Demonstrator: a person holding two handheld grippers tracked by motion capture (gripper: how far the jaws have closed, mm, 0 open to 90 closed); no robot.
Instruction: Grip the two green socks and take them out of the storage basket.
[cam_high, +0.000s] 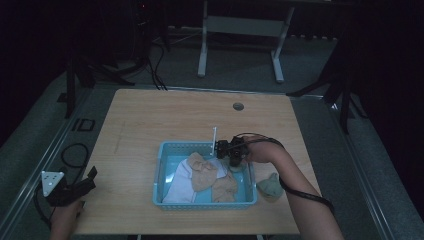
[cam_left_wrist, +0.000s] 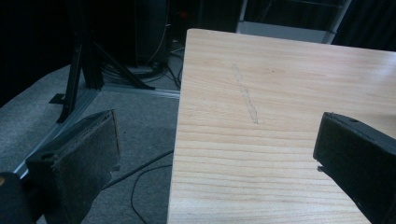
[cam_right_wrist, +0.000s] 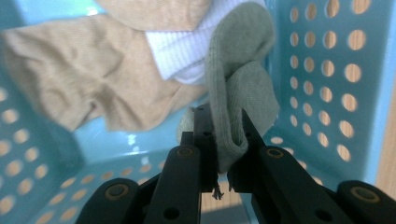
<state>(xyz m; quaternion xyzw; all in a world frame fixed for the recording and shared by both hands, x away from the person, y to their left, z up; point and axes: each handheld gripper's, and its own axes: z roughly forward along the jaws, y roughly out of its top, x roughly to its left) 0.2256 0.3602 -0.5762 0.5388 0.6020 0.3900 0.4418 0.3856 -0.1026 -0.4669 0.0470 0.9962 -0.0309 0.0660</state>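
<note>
Right tongs (cam_right_wrist: 227, 140) pinch grey-green sock (cam_right_wrist: 243, 88) over blue basket (cam_right_wrist: 327, 70).

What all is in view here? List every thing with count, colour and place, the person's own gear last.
basket: one, light blue, perforated walls, near middle of the table.
table: one, pale wood, with a round grommet at its far side.
tan socks: two, inside the basket.
white cloth: one, in the basket, partly under the tan socks.
grey-green sock: one, pinched above the basket's right end.
second grey-green sock: one, on the table, right of the basket.
right gripper: black, shut on that sock.
left gripper: black, open, at the table's near left corner.
</note>
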